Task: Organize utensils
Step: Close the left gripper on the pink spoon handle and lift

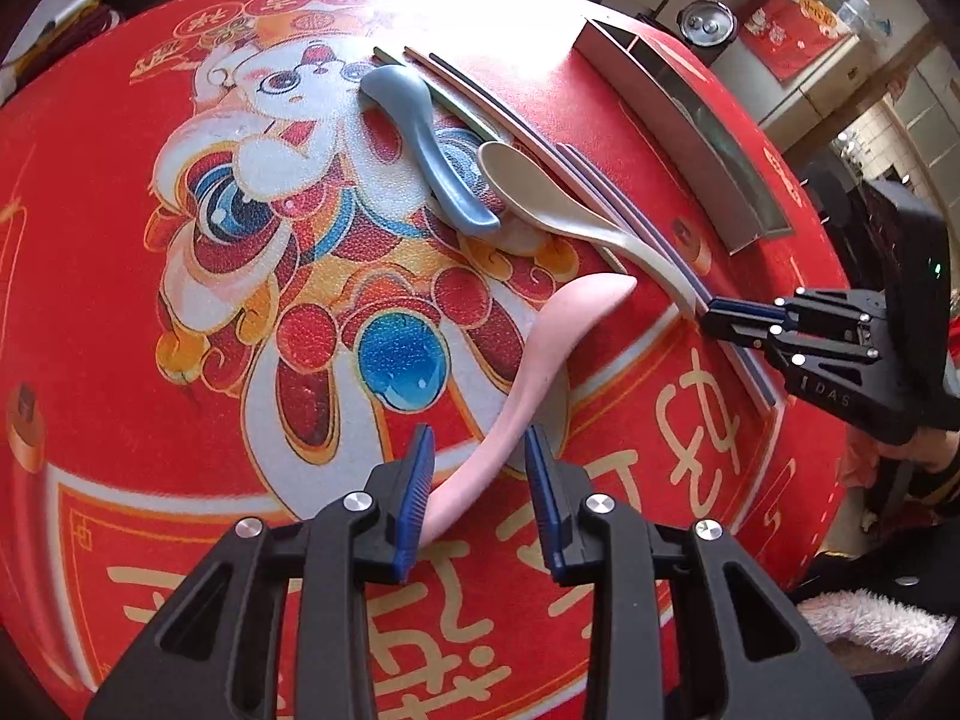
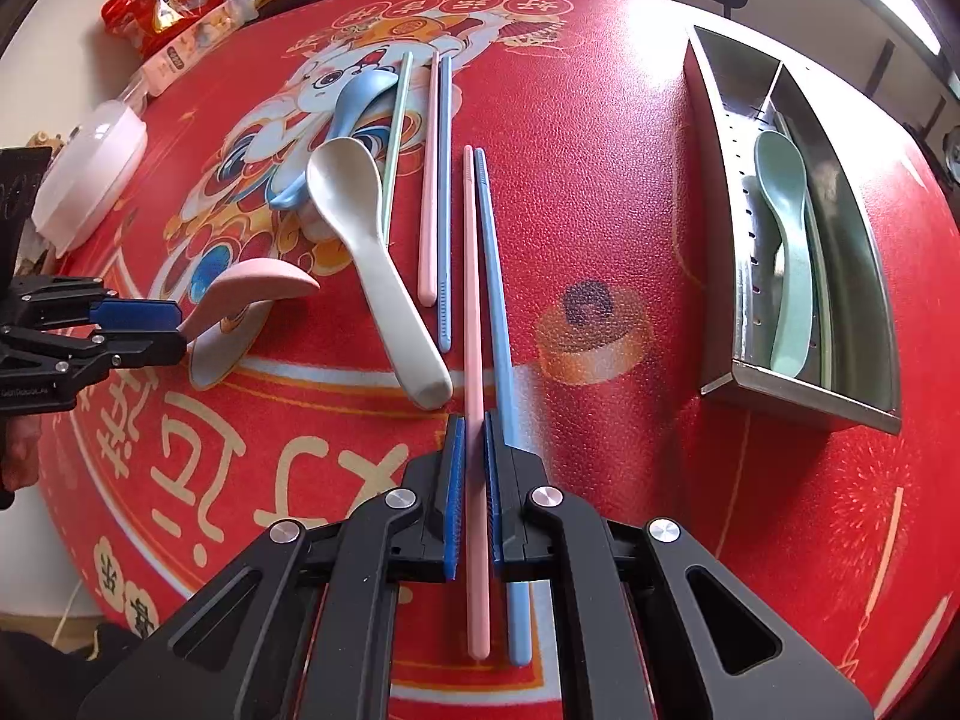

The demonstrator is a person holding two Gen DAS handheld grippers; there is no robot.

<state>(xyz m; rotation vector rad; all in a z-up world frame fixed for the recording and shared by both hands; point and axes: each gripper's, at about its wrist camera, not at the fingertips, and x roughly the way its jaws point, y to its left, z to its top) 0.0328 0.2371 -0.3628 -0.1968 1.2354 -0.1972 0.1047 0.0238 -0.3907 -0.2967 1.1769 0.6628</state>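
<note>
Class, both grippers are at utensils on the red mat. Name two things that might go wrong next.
The right gripper seems to pinch only the pink chopstick; the blue chopstick alongside may be dragged. The left gripper straddles the pink spoon near its handle end, so the bowl may tip.

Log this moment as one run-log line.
left hand-held gripper: open around pink spoon handle | right hand-held gripper: shut on pink chopstick | green spoon: in metal tray
</note>
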